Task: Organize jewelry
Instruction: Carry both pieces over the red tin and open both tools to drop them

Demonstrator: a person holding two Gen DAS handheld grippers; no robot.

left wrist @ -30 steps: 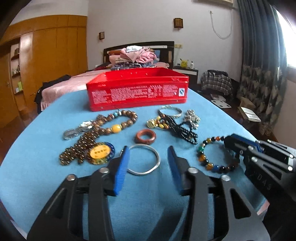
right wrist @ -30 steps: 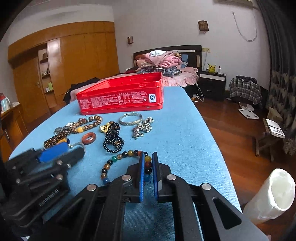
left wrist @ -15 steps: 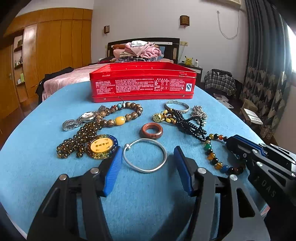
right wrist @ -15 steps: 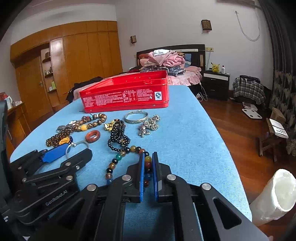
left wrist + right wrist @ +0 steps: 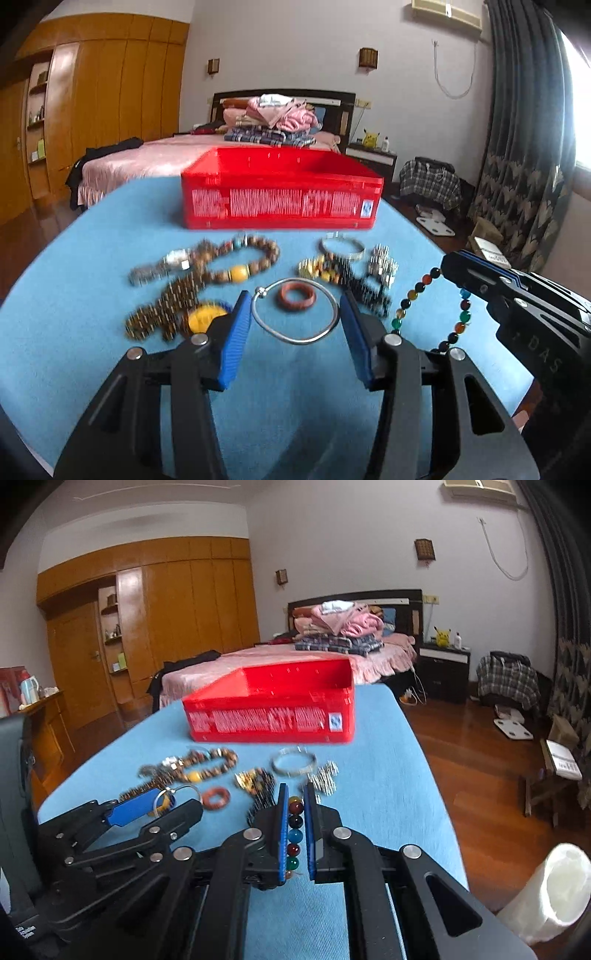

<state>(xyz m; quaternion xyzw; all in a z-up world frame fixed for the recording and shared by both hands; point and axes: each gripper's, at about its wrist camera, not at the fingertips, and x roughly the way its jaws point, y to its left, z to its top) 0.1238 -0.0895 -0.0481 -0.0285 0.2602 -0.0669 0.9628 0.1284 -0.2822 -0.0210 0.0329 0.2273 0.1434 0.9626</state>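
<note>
The right gripper [image 5: 295, 805] clamps the multicolored bead bracelet [image 5: 424, 291]; the left gripper [image 5: 295, 314], jaws wide, frames the silver bangle [image 5: 295, 314].

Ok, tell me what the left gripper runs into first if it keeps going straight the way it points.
Most likely the silver bangle, which lies on the blue cloth framed between the open left gripper. The reddish ring lies just beyond it, then the red box. Depth is hard to judge here.

A shiny metal bangle [image 5: 295, 312] and glossy glass-like beads [image 5: 428, 310] lie on matt blue cloth [image 5: 74, 332] before a glossy red tin [image 5: 280, 195].
</note>
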